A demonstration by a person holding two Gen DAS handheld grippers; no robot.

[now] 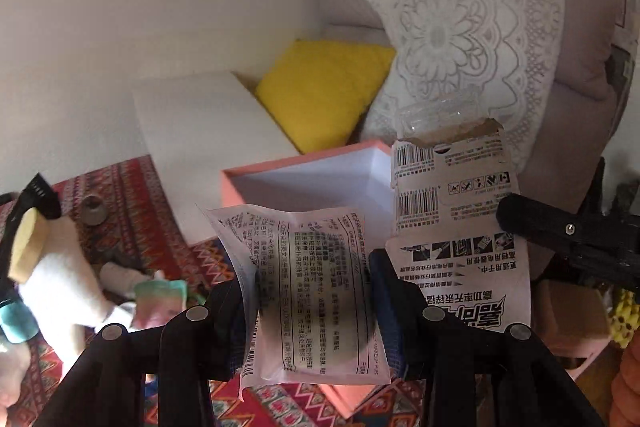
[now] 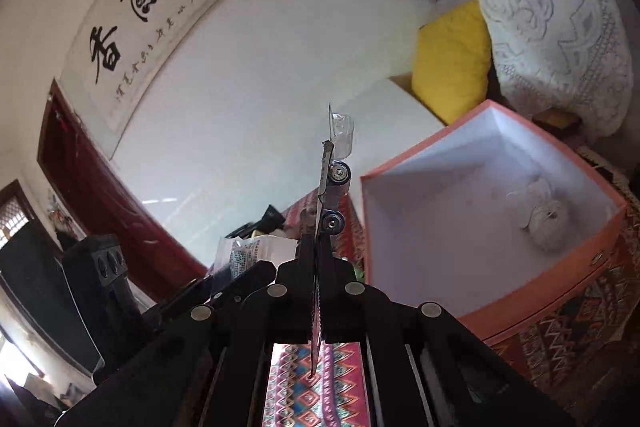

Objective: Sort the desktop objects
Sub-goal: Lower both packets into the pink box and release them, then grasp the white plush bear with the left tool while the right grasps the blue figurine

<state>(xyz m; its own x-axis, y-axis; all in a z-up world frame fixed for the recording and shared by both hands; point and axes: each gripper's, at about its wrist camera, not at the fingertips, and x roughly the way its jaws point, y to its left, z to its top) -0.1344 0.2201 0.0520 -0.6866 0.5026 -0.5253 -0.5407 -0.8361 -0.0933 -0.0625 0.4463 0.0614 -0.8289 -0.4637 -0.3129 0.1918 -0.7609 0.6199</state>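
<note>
My left gripper (image 1: 312,291) is shut on a white printed sachet (image 1: 308,267), held upright just in front of an open pink box (image 1: 280,167) with a white inside. To its right a printed blister card (image 1: 452,211) hangs over the box's right side, with my right gripper (image 1: 516,215) clamped on its edge. In the right wrist view the right gripper (image 2: 320,255) is shut on that blister card (image 2: 326,183), seen edge-on with two round cells. The pink box (image 2: 480,303) lies to the right and holds small white round items (image 2: 540,219). The sachet (image 2: 256,251) shows at left.
A patterned cloth (image 1: 132,195) covers the table. A white plush toy (image 1: 60,267) and a small grey cup (image 1: 94,211) lie at left. Behind the box are a white block (image 1: 208,131), a yellow cushion (image 1: 320,87) and a lace pillow (image 1: 460,39). A brown carton (image 1: 568,315) sits at right.
</note>
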